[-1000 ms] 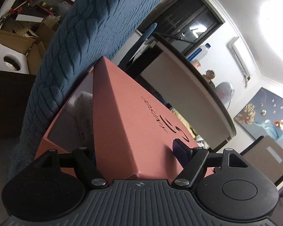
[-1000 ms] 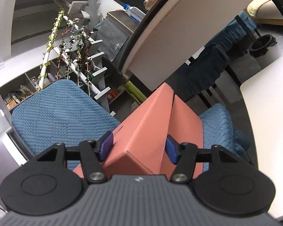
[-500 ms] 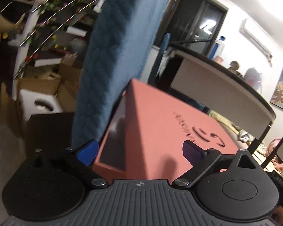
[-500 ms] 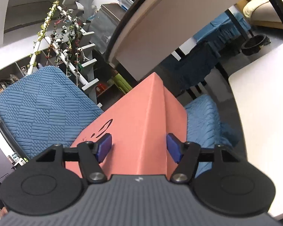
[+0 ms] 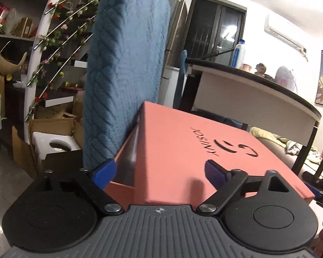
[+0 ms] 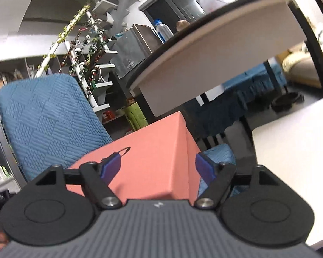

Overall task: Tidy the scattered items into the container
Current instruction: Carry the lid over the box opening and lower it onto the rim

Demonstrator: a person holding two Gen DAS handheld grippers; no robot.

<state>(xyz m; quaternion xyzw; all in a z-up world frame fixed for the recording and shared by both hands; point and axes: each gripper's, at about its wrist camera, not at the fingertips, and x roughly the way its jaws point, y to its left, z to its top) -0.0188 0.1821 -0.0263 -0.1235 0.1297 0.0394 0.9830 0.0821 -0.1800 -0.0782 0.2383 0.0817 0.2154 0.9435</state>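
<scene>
Nearest to us, the left gripper (image 5: 159,175) stands with its jaws spread wide, straddling the near left corner of the salmon-pink box (image 5: 196,148). Its blue left pad (image 5: 104,173) hangs outside the box wall, while the right pad sits above the lid (image 5: 183,157) without pinching it. The lid is tilted, raised along its left edge, so a dark gap (image 5: 132,150) opens into the box there; we cannot tell what lies inside.

Our right gripper (image 6: 158,168) is likewise released, jaws apart over the opposite near corner of the lid (image 6: 152,161). One pad hovers above the printed top, and the other hangs beside the box's right side.

The box rests on a chair seat covered in blue quilted fabric (image 6: 220,153), and its far left side is close against the blue quilted chair back (image 5: 127,64). To the right of the seat, the corner of a white table (image 6: 295,150) comes near, leaving a narrow dark gap between them.

Beyond the box a curved counter with a black edge (image 5: 258,86) overhangs, carrying a clear bottle (image 5: 239,53). On the left, cardboard boxes (image 5: 47,135) crowd the floor below a white stair rail wound with artificial flowers (image 5: 53,43). Farthest off are a dark doorway (image 5: 213,43) and a wall-mounted air conditioner (image 5: 284,34).
</scene>
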